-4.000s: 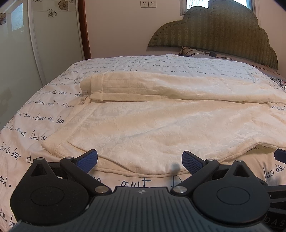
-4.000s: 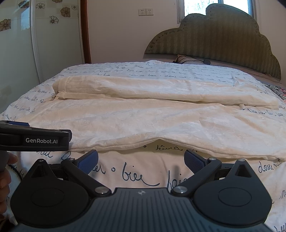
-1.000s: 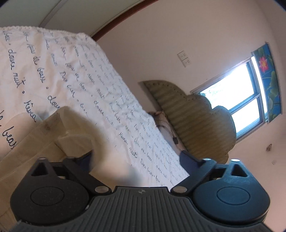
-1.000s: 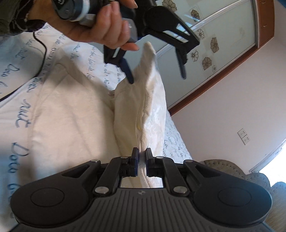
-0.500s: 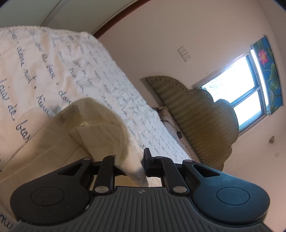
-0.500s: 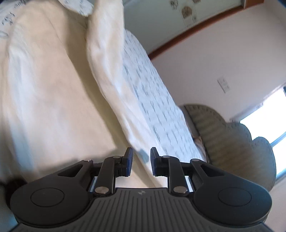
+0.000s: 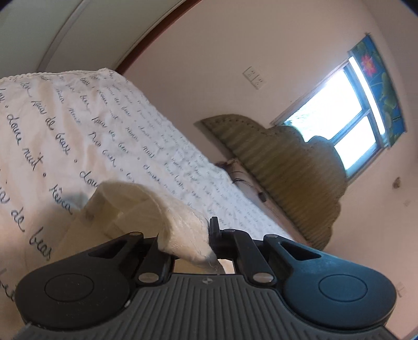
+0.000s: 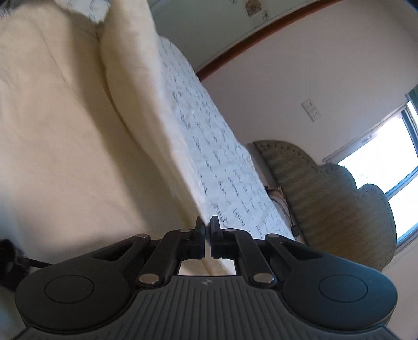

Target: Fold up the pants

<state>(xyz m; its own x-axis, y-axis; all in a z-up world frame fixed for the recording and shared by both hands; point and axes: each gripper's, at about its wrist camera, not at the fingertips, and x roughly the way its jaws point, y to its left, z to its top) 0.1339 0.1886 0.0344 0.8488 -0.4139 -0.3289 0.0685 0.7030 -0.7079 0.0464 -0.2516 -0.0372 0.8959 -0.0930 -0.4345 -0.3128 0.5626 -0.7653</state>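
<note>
Cream pants [image 8: 60,109] lie spread on the bed. In the left wrist view my left gripper [image 7: 186,235] is shut on a bunched corner of the pants [image 7: 146,206], which curls up over the jaws. In the right wrist view my right gripper [image 8: 206,230] is shut on a thin raised fold edge of the pants [image 8: 146,109] that runs away from the jaws. Both views are tilted sideways.
The bed cover [image 7: 86,125] is white with dark handwriting print. A green padded headboard [image 7: 287,170] stands under a bright window [image 7: 344,109]. A wardrobe door with flower decals [image 8: 235,15] is beyond the bed's far side.
My left gripper has stayed shut on the pants corner and shifted slightly. My right gripper, slightly apart half a second ago, has shut on the fold edge.
</note>
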